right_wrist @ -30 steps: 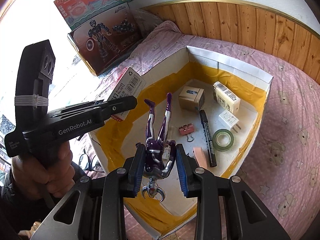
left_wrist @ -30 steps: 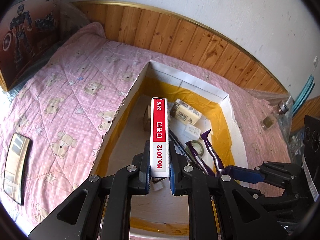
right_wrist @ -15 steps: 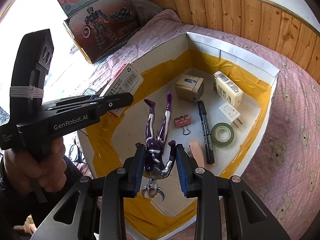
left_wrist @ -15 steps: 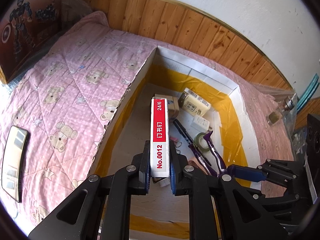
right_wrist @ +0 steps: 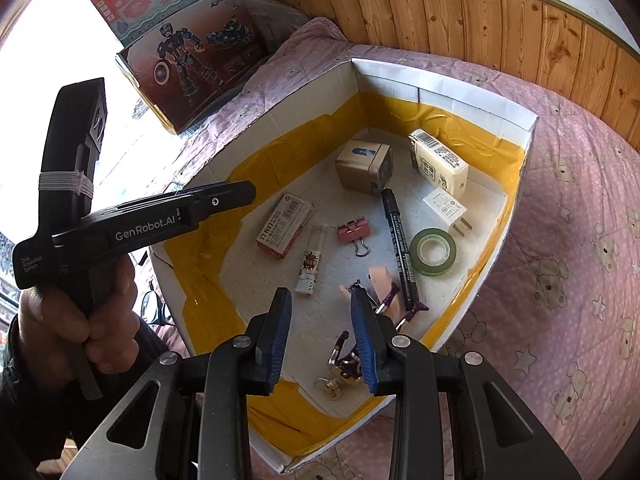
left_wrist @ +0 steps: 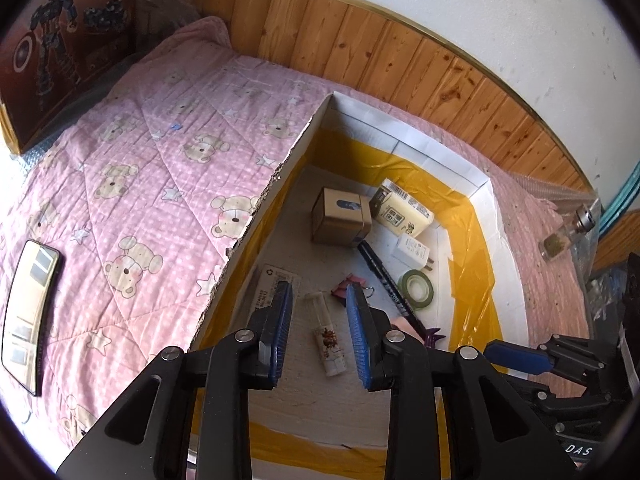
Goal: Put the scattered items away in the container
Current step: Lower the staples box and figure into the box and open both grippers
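Note:
The white cardboard box [left_wrist: 486,184] [right_wrist: 444,84] with yellow tape inside lies on the pink bed. My left gripper [left_wrist: 319,332] is open and empty above the box floor. The red and white staple box [right_wrist: 285,225] [left_wrist: 269,286] lies flat on that floor, partly behind my left finger. My right gripper [right_wrist: 320,338] is open and empty. The purple toy figure [right_wrist: 352,360] lies in the box at its near corner, partly hidden by my right finger. My left gripper also shows in the right wrist view [right_wrist: 224,198].
In the box lie a brown cube box [right_wrist: 364,170], a cream carton [right_wrist: 438,166], a white charger [right_wrist: 444,210], a tape roll [right_wrist: 434,251], a black marker [right_wrist: 400,246], a pink binder clip [right_wrist: 354,230] and a small tube [right_wrist: 313,260]. A phone [left_wrist: 30,316] lies on the bedspread at left.
Both grippers have opened. The staple box dropped from my left gripper and the purple figure from my right; both now lie on the box floor.

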A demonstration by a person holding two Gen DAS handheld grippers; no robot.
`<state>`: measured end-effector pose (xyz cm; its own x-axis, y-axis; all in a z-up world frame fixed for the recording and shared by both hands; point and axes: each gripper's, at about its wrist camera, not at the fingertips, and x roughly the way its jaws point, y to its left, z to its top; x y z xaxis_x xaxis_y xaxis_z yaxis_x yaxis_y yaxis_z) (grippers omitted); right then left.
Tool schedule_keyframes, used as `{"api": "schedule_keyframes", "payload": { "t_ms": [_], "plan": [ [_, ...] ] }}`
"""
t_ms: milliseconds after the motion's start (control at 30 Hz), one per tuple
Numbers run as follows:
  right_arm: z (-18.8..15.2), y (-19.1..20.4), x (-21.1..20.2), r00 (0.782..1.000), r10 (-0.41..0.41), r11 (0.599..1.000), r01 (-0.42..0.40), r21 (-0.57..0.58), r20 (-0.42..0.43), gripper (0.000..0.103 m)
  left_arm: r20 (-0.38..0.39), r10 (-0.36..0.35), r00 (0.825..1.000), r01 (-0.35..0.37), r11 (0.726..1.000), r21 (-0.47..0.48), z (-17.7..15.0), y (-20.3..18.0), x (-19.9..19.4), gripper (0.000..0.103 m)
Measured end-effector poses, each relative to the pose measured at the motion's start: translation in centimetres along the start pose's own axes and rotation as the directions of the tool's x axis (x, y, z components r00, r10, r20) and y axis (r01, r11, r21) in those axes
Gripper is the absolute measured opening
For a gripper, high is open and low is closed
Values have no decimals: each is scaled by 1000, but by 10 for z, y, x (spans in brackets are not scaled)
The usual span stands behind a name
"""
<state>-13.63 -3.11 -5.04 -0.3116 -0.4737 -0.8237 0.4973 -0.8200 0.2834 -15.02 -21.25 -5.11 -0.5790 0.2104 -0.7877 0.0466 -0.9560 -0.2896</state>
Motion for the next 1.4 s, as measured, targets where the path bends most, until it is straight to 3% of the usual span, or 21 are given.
{"api": "schedule_keyframes", "payload": {
  "t_ms": [467, 800, 1400],
  "plan": [
    [-17, 5, -24, 999, -37, 999, 37, -16, 20, 37, 72, 69, 995, -75, 993, 87, -10, -19, -22, 39],
    [-20, 16, -42, 995, -89, 993, 93, -77, 46, 44, 94, 44, 995, -50, 997, 64, -35, -40, -69, 46],
    [-25, 42, -58, 987, -132, 981, 143, -129, 89, 59, 104, 56, 993, -66, 993, 95, -53, -66, -111, 47]
  ]
}}
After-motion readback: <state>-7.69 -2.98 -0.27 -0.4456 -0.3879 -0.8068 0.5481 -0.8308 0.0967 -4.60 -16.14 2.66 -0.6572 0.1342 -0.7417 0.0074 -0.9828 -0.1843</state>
